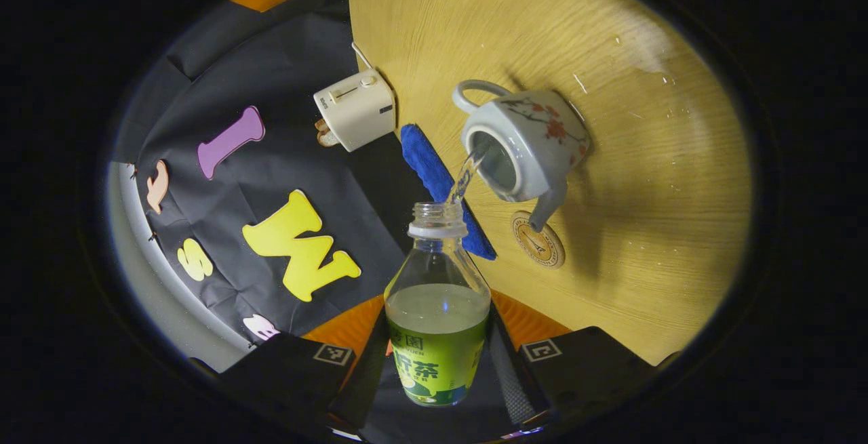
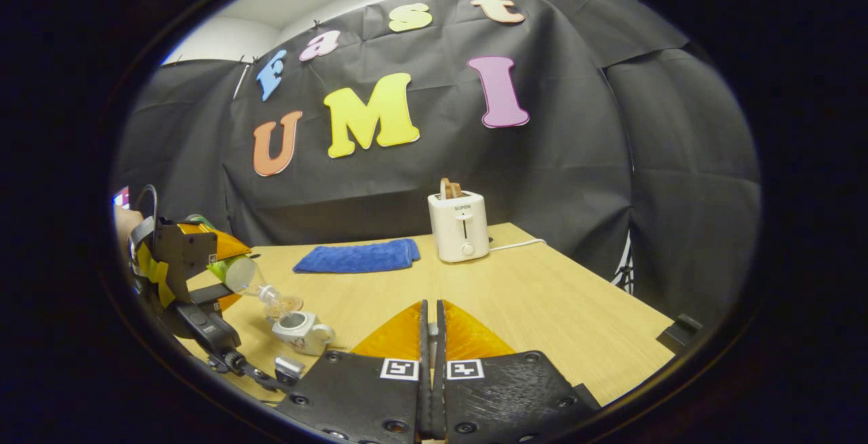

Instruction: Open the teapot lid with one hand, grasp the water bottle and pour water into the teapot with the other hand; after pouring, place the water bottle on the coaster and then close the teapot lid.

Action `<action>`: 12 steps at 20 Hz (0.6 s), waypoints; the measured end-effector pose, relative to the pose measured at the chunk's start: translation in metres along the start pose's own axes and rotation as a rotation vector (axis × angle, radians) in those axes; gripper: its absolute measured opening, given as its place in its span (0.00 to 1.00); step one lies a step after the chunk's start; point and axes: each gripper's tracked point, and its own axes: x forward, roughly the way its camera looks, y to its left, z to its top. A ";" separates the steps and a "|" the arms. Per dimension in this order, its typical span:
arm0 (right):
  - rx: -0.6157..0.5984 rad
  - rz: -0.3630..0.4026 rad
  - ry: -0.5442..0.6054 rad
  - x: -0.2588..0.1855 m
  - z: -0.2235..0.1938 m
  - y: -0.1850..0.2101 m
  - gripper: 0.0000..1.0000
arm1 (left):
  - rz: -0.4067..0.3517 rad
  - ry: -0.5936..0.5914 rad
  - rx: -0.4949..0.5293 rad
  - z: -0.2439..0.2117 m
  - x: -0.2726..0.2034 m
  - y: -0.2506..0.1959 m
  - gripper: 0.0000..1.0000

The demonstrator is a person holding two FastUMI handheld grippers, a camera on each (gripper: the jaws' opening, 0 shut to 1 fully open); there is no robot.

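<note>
My left jaws pinch the water bottle (image 1: pixel 437 335) by its body, tipped so a thin stream falls from its mouth into the open teapot (image 1: pixel 522 146) just ahead of them. I'd keep the tilt shallow and the mouth centred over the opening. The coaster (image 1: pixel 538 239) lies beside the spout on the surface (image 1: pixel 644 159). My right jaws look pressed together; whether they hold the lid I cannot tell.

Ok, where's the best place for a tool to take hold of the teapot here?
The loop handle, approached from the side opposite the spout. The teapot stands upright, lid off, water pouring in; its body looks round and smooth, so the handle is probably the one narrow part, clear of the bottle.
</note>
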 end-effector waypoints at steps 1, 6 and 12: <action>0.000 0.001 0.002 -0.001 0.000 0.001 0.00 | 0.002 -0.001 0.002 0.000 -0.003 0.001 0.75; -0.018 0.007 -0.019 -0.007 0.006 0.005 0.00 | 0.016 -0.001 0.013 0.000 -0.006 0.003 0.75; -0.013 0.020 0.001 -0.005 0.001 0.010 0.00 | 0.005 -0.007 0.011 -0.002 -0.009 -0.001 0.76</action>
